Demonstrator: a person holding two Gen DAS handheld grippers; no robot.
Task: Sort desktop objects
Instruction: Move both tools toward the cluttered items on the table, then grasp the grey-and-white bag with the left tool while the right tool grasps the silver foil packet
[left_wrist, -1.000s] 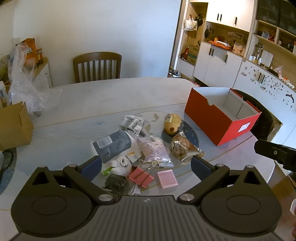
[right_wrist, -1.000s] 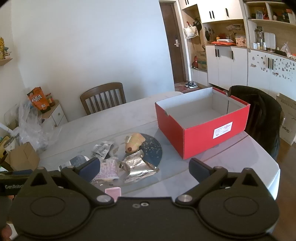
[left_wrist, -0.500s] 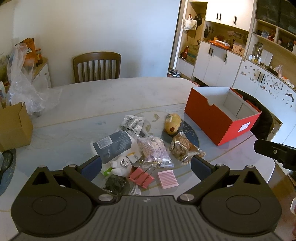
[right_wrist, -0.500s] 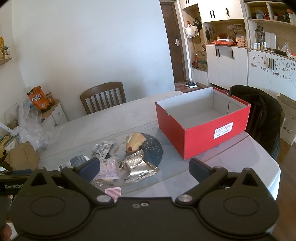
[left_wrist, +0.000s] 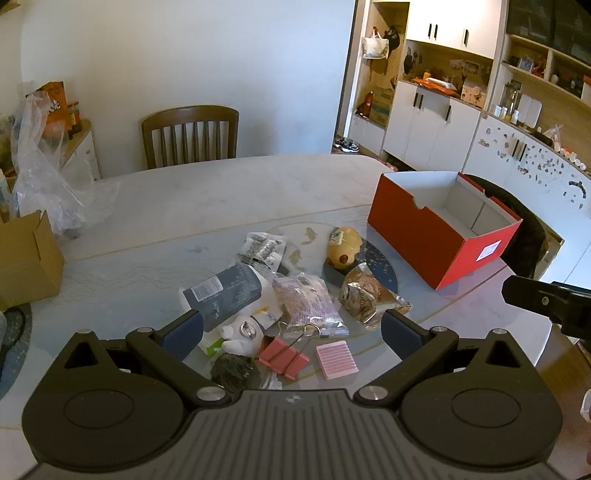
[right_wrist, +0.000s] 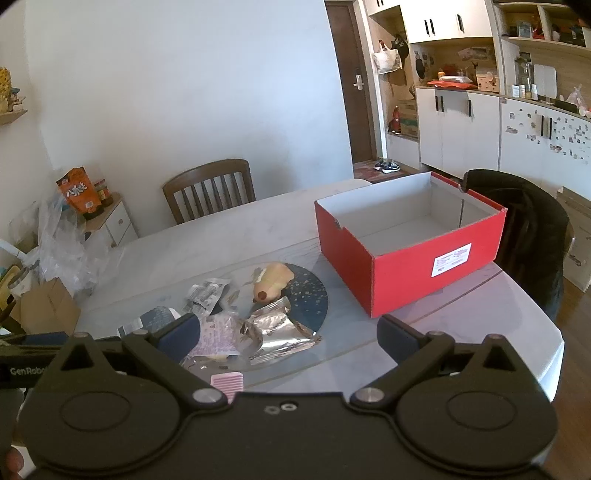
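A heap of small objects lies on the glass-topped table: a pink binder clip (left_wrist: 282, 356), a pink ridged pad (left_wrist: 337, 360), a white plush keychain (left_wrist: 242, 334), a grey-blue pouch (left_wrist: 225, 291), a pink printed bag (left_wrist: 308, 304), a foil snack bag (left_wrist: 365, 297) (right_wrist: 282, 332) and a yellow plush toy (left_wrist: 343, 245) (right_wrist: 271, 280). An empty red box (left_wrist: 439, 238) (right_wrist: 410, 243) stands to the right of the heap. My left gripper (left_wrist: 291, 330) hovers open over the near edge of the heap. My right gripper (right_wrist: 288, 332) hangs open above the table between heap and box, holding nothing.
A brown cardboard box (left_wrist: 26, 258) and a clear plastic bag (left_wrist: 44, 177) sit at the table's left side. A wooden chair (left_wrist: 190, 134) stands at the far edge, and a chair draped in black (right_wrist: 528, 236) is behind the red box. Cabinets line the right wall.
Both views have shifted only a little; the left gripper drifted slightly. Nothing was taken hold of or let go.
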